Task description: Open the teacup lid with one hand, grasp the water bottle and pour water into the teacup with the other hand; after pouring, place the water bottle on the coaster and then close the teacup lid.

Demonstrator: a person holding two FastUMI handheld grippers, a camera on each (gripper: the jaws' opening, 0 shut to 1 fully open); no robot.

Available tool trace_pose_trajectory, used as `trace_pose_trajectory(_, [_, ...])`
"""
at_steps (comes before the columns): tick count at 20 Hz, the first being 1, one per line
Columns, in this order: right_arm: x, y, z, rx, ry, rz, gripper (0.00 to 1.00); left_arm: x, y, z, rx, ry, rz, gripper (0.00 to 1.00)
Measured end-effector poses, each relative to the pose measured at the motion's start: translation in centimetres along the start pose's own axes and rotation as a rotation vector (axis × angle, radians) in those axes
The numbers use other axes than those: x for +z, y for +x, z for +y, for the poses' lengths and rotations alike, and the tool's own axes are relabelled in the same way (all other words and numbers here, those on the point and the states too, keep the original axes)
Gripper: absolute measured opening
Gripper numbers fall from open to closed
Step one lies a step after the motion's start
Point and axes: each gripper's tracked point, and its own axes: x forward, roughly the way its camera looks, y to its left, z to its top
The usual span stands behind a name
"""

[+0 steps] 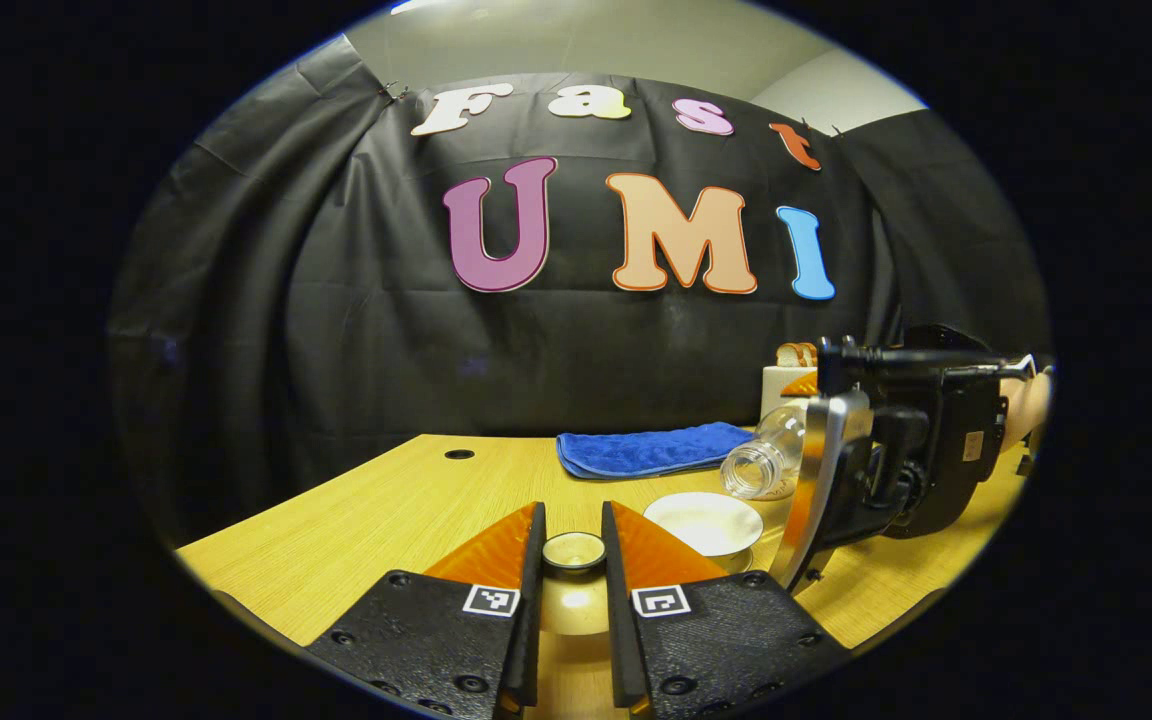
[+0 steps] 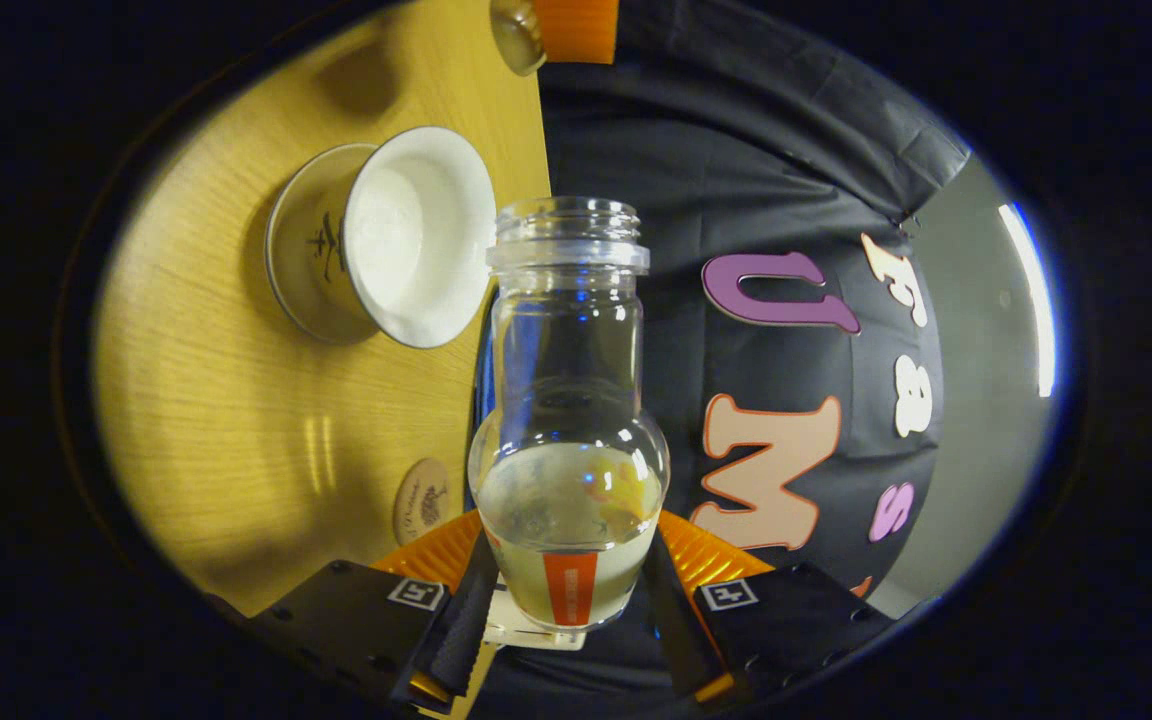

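bottle (image 1: 771, 458): back part hidden behind the right gripper (image 1: 836, 470) | teacup (image 1: 704, 524): its side is hidden by the left gripper's finger (image 1: 656, 555) | lid (image 2: 517, 32): cut off at the top edge, past the bottle mouth | coaster (image 2: 422, 500): picture on it too small to make out

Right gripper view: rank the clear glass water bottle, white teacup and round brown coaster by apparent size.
1. Clear glass water bottle, though nearness to the camera enlarges it.
2. White teacup.
3. Round brown coaster, partly hidden.
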Motion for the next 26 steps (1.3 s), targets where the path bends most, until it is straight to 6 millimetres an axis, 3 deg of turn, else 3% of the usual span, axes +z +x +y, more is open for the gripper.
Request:
trace_pose_trajectory(5, [-0.2,-0.3,1.8,0.110,0.340,0.014,0.75,0.0,0.0,0.0,0.000,0.000,0.001,0.26])
trace_pose_trajectory(8, [-0.5,-0.1,1.0,0.138,0.590,0.014,0.80,0.0,0.0,0.0,0.000,0.000,0.001,0.27])
trace_pose_trajectory(11, [-1.7,0.2,0.0,0.146,0.812,0.033,0.75,-0.1,0.0,0.0,0.002,0.000,0.001,0.26])
trace_pose_trajectory(14, [-3.3,1.4,-0.7,0.123,0.972,0.062,0.77,0.0,0.0,0.0,0.002,0.000,0.000,0.26])
trace_pose_trajectory(26, [-7.2,7.3,1.4,0.124,1.504,0.128,0.77,-0.1,0.0,0.0,0.003,-0.001,0.000,0.27])
